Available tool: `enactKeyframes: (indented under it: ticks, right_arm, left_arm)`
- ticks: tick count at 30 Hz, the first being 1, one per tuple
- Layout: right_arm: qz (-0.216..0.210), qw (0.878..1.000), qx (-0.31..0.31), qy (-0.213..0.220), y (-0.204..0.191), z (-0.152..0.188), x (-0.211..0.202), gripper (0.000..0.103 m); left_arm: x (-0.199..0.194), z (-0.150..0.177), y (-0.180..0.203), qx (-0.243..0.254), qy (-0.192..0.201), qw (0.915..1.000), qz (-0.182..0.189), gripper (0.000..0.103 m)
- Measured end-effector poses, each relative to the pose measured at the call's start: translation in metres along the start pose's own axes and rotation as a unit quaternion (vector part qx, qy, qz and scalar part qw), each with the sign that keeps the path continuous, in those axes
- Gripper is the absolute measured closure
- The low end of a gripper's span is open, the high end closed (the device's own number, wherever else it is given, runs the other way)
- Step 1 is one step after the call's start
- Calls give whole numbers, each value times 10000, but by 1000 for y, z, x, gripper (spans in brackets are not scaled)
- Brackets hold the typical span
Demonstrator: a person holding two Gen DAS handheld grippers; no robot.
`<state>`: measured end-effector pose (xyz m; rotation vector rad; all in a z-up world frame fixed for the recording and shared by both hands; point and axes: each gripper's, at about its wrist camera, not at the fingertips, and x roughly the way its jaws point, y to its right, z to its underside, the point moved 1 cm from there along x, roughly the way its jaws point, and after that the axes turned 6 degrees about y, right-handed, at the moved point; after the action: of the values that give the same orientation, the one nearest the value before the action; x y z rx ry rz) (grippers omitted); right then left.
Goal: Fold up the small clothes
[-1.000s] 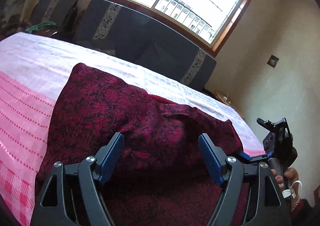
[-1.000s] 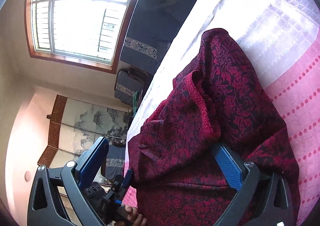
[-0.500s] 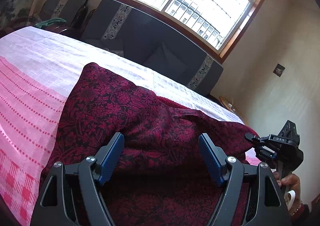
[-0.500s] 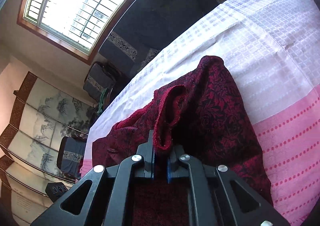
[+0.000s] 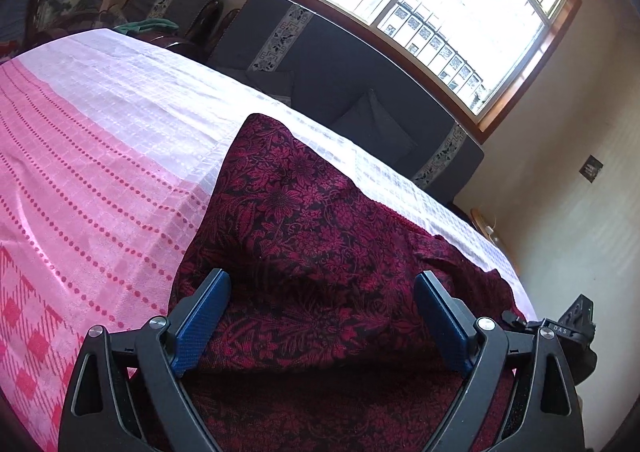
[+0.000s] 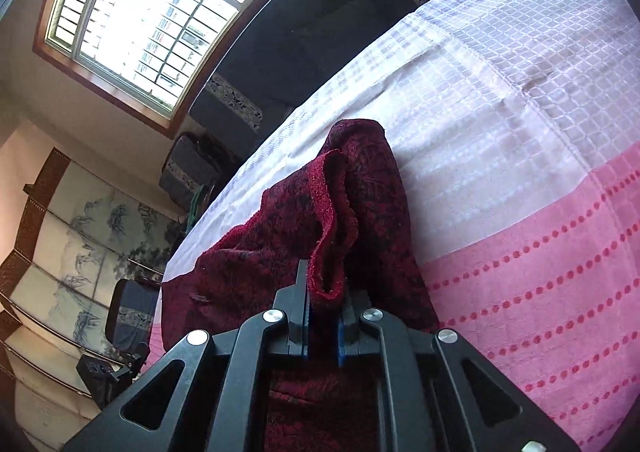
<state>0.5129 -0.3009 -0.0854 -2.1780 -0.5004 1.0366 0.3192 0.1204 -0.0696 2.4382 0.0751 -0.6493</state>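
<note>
Behind the table, a dark sofa under a big window; at far left, a painted screen. On top, a pink-and-white cloth, and on this a dark red garment with flower pattern, bunched, nearer the right side. Left gripper just above the garment near its front part — jaws wide apart, blue pads free, nothing held. Right gripper pressed closed on a raised fold of the garment's edge — hem looped up between the pads.
</note>
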Motion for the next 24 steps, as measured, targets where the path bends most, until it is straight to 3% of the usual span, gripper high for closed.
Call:
enactKeyframes:
  ticks: [3,6,9,13,15,17,20,23,24]
  right_arm:
    - [179,9998,46,-54,4,5,8,97]
    - [168,9998,55,-64,5,6,8,98]
    - [54,9998,166,-109,11,6,7,98]
    - [-115,9992,372,-59,17,7,5,98]
    - [-150,9990,420,-41,17,6,5,98]
    - [-156,9989,432,-32,17,6,4,98]
    - [-237,9982,544,-44,22,6,2,98]
    - [-194,9978,625,94,21,7,-9,97]
    - [14,9980,531,340,17,5,-19,89]
  left_arm:
    - [0,-2,-13,-283,99,9986,-441,13]
    - [-2,-4,-22,-516,208,9968,-569,22]
    - [-16,-13,-9,-50,544,9961,-688,22]
    - [-18,-39,32,718,592,9956,-116,21]
    - [3,-48,50,1203,414,9918,-130,20]
    - [38,-47,51,1504,-50,9881,-333,20]
    - [74,-40,23,1286,-460,9879,-731,22]
    - [71,-37,-4,695,-342,9955,-541,22]
    - [71,-36,-5,665,-338,9954,-594,22]
